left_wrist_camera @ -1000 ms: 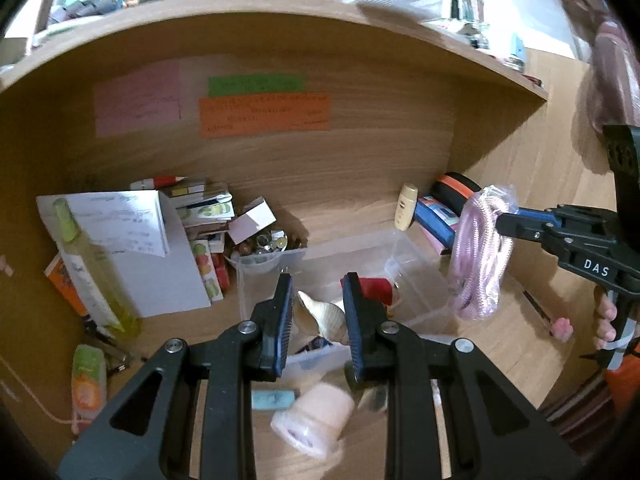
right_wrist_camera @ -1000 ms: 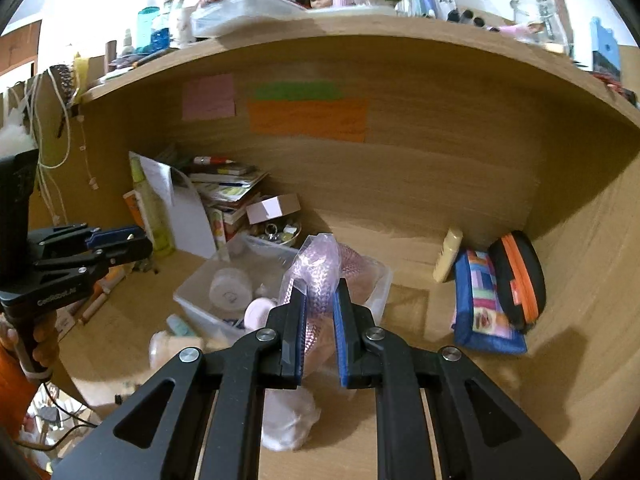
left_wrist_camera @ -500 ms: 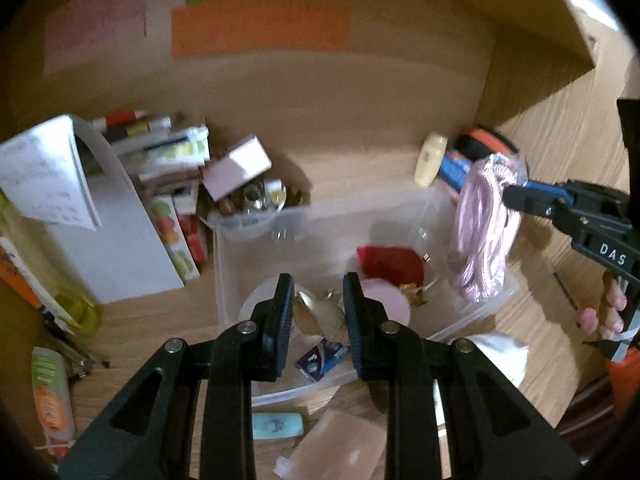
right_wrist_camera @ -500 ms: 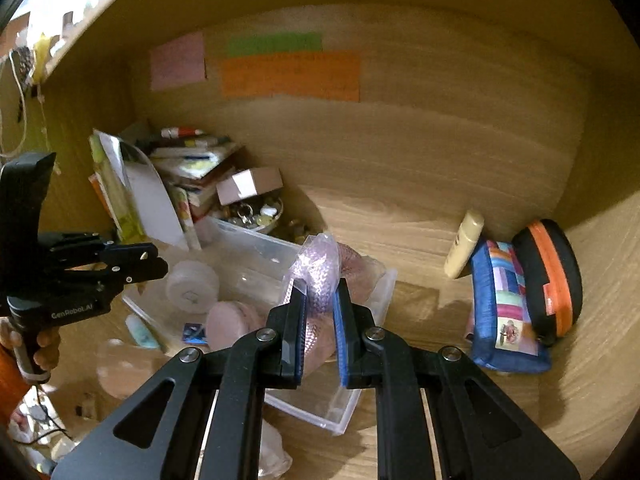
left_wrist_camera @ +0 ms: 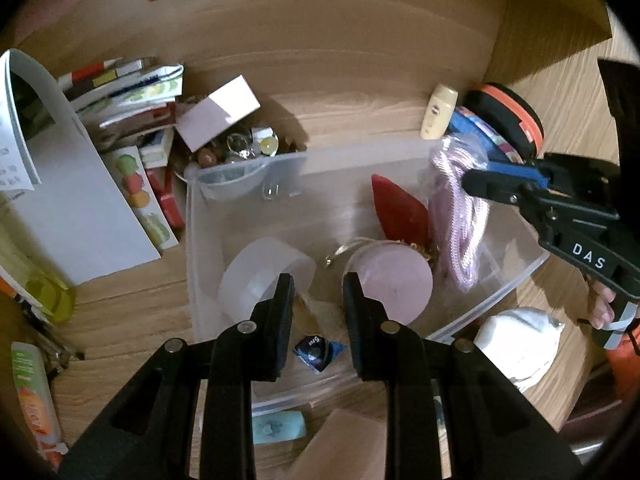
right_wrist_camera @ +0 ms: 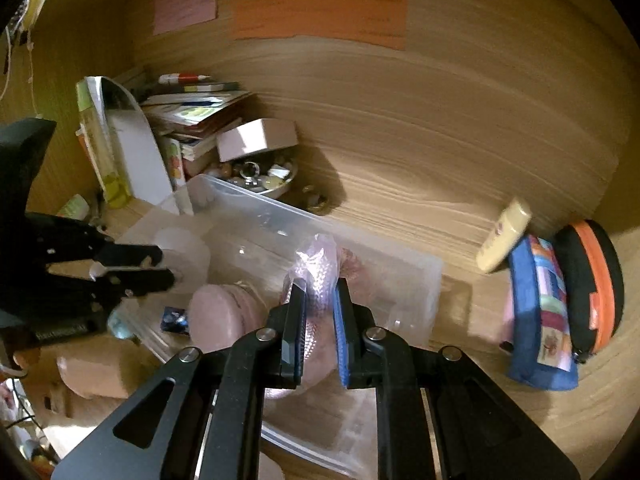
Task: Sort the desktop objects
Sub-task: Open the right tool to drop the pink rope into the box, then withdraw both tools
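A bagged pink cord (left_wrist_camera: 460,216) is being carried over the clear bin (left_wrist_camera: 192,248), pinched in the right gripper (right_wrist_camera: 319,312); release into the bin is likely called for next. The cord is coiled, glossy and limp. The left gripper (left_wrist_camera: 316,312) is held narrow, apparently on a thin gold piece (left_wrist_camera: 316,316), above the bin.

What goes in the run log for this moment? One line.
left gripper: holds gold piece over bin | right gripper: shut on pink cord bag over bin | stage: placing
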{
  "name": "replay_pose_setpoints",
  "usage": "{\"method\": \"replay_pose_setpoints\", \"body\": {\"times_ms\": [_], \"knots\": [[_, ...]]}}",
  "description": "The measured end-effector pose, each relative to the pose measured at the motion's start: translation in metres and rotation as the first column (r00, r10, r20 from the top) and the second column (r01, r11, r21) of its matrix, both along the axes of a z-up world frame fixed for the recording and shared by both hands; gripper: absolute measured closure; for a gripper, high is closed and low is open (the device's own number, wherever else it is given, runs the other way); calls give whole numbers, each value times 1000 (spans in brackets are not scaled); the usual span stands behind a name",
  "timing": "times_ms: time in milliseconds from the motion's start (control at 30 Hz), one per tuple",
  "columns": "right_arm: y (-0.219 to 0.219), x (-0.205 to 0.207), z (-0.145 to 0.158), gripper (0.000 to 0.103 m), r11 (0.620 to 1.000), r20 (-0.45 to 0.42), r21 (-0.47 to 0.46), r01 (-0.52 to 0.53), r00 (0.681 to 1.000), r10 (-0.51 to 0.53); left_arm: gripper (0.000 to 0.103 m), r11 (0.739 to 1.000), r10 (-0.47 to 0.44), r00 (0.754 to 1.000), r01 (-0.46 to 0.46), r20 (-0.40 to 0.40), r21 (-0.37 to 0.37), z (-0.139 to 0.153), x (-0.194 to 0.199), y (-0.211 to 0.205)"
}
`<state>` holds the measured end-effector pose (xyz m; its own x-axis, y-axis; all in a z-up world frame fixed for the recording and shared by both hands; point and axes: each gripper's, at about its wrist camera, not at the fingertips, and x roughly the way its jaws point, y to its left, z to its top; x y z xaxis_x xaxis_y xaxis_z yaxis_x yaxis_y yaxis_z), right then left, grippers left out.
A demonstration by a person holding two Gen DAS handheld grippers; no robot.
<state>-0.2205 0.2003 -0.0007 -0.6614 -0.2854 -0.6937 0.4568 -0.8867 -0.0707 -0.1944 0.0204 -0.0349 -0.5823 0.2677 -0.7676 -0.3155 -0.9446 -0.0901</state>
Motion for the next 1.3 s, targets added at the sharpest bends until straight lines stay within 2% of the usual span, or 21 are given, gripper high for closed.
{"method": "replay_pose_setpoints", "body": {"times_ms": [200,300,433,533,567,600,667,733,800,867,1000,1100,1200,1300], "knots": [[-20,-6,-7,88,999,-3,34,-27,1000,27,79,1000,-21,1000,22,10,-11,-4,0,4],[-30,-5,-12,88,996,-16,80,-28,999,29,79,999,-29,1000,30,8,-23,-4,1,7],[-37,-3,-16,85,993,-20,119,-25,999,28,70,999,-30,1000,30,1,-37,-1,4,7],[-37,0,-14,64,993,-36,121,-13,999,18,63,999,-23,1000,23,-17,-29,6,9,4],[-36,3,-11,52,992,-55,123,-4,998,11,63,999,-20,1000,20,-22,-30,8,10,3],[-35,6,-8,48,992,-75,126,3,997,7,62,999,-18,999,17,-29,-30,11,12,3],[-34,13,-2,45,990,-107,140,14,994,1,61,1000,-17,999,16,-38,-26,15,16,1],[-31,22,5,33,989,-137,149,27,991,-6,52,1000,-11,999,10,-51,-23,21,20,-1],[-28,32,12,24,988,-163,149,37,986,-12,47,1000,0,998,-1,-70,-23,26,25,-3],[-27,42,17,22,986,-190,160,44,982,-13,47,1000,9,996,-11,-92,-23,33,34,-5],[-24,61,25,17,984,-218,170,55,976,-17,34,999,31,990,-35,-136,-25,45,50,-9],[-20,73,29,17,986,-212,156,53,977,-19,26,997,53,982,-62,-182,-41,54,67,-12],[-14,84,32,16,991,-195,127,51,981,-25,12,996,67,977,-77,-203,-42,60,82,-16],[-6,94,35,14,994,-180,95,57,983,-40,9,994,86,970,-98,-227,-39,67,100,-24]]}}
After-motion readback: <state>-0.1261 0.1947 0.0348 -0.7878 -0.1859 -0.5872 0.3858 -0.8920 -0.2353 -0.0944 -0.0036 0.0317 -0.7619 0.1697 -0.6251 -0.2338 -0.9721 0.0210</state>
